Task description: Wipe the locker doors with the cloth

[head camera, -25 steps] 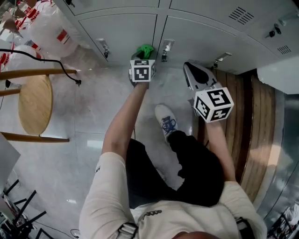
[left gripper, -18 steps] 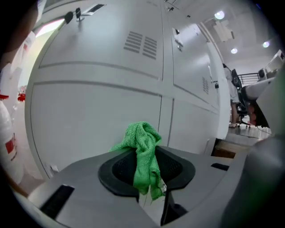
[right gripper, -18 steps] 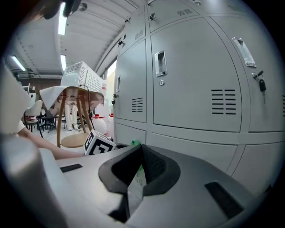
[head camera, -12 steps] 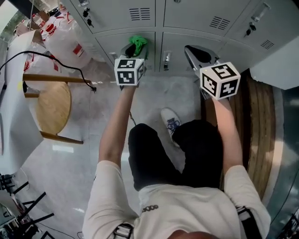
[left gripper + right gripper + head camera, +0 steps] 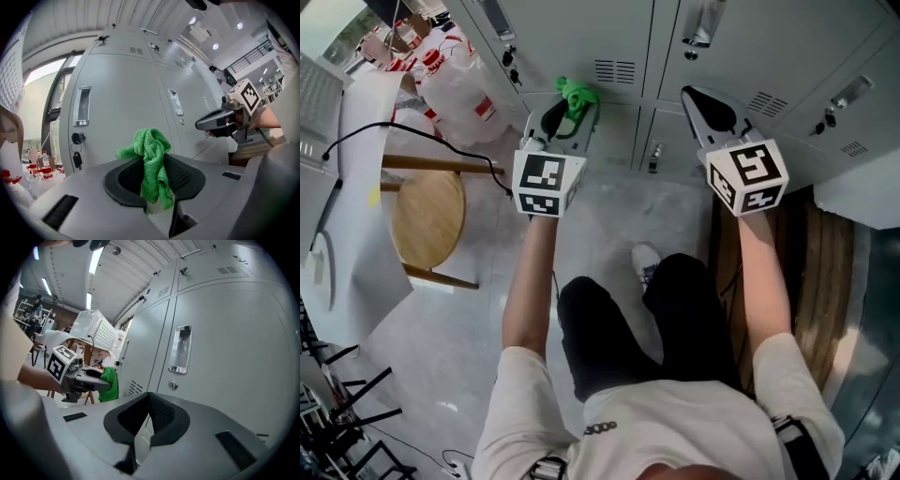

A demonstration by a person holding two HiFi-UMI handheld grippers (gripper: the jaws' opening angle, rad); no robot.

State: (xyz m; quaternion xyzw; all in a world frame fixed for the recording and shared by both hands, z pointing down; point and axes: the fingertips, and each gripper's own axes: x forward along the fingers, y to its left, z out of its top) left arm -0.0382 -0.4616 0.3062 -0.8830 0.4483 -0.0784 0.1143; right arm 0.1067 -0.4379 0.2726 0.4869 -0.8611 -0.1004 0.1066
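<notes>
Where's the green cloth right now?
Head view, upper left of centre: the green cloth is clamped in the left hand-held gripper, in front of the grey locker doors.

To your left a round wooden stool (image 5: 427, 220) stands on the pale grey tiled floor (image 5: 478, 356). A black cable (image 5: 394, 123) trails past its far side. A big white sheet (image 5: 356, 244) lies just beside the stool, further to your left. Beyond the stool sit white plastic bags (image 5: 455, 80) with red print. On your right the tiles give way to wooden slats (image 5: 825, 272). Thin black stand legs (image 5: 337, 412) show low at your left. Your white shoe (image 5: 645, 262) rests on the tiles. Overhead, long ceiling lights (image 5: 96, 258) glow.
</notes>
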